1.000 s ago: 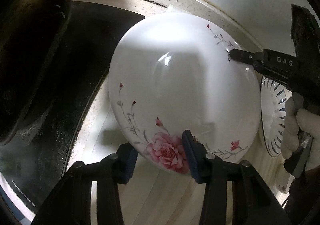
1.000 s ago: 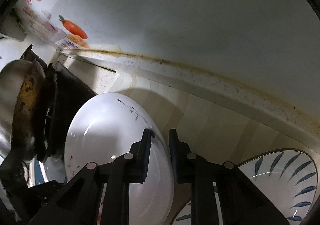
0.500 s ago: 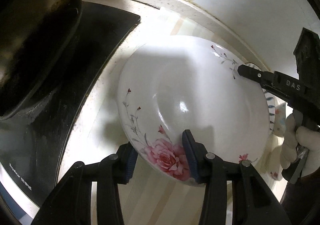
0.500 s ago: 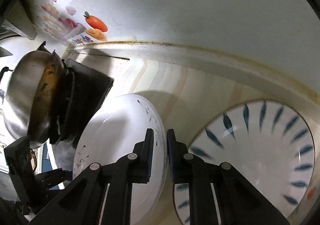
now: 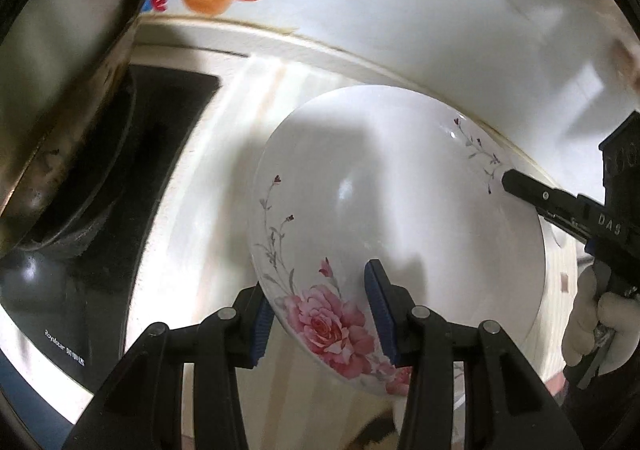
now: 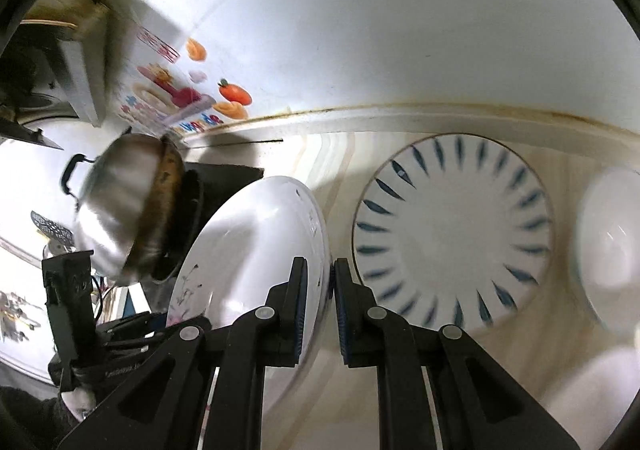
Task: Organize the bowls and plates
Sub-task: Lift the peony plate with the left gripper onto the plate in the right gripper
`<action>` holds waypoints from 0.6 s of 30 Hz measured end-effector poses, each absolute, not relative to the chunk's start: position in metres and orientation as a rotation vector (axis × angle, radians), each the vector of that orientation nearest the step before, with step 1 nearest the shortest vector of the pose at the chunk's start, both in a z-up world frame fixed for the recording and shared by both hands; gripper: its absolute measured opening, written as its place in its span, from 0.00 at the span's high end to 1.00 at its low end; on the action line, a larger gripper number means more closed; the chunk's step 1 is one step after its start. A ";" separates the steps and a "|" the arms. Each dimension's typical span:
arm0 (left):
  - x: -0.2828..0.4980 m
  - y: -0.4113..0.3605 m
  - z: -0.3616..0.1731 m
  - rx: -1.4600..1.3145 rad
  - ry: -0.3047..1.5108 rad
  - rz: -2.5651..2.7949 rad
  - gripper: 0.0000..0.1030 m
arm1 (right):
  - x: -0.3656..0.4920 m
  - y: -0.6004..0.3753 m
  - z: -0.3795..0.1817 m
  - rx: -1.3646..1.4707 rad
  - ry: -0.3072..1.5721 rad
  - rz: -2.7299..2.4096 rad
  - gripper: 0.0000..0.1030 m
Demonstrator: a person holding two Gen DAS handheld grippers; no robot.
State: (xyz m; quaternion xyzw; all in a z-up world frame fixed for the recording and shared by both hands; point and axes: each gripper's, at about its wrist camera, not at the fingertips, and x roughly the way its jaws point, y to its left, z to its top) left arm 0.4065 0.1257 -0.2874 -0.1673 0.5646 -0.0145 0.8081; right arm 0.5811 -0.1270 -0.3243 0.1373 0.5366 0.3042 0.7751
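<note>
L wrist: my left gripper (image 5: 320, 316) pinches the near rim of the rose plate (image 5: 396, 234), lifted off the counter (image 5: 208, 234); right gripper (image 5: 505, 178) clamps its far rim.

R wrist: right gripper (image 6: 320, 300) pinches the rim; blue-leaf plate (image 6: 452, 236) lies just right.

I see plate (image 5: 396, 210) tilted above tabletop (image 5: 224, 178), my left gripper (image 5: 320, 306) on near rim, right gripper (image 6: 322, 282) on opposite rim. Stove (image 5: 120, 170) left of plate, wok (image 6: 120, 206) on it. Second plate (image 6: 452, 238) flat on tabletop right of held one; bowl (image 6: 608, 246) further right. Wall (image 6: 400, 30) behind all.
</note>
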 end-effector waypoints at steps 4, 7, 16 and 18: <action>0.397 0.103 -0.273 -0.311 1.204 -0.087 0.61 | 0.549 -0.164 -0.309 0.341 1.137 0.620 0.85; 0.389 0.084 -0.267 -0.278 1.209 -0.133 0.61 | 0.523 -0.193 -0.303 0.368 1.129 0.588 0.85; 0.371 0.037 -0.285 -0.177 1.295 -0.226 0.61 | 0.432 -0.259 -0.331 0.439 1.210 0.485 0.85; 0.368 0.030 -0.296 -0.152 1.328 -0.233 0.61 | 0.417 -0.265 -0.347 0.466 1.243 0.470 0.85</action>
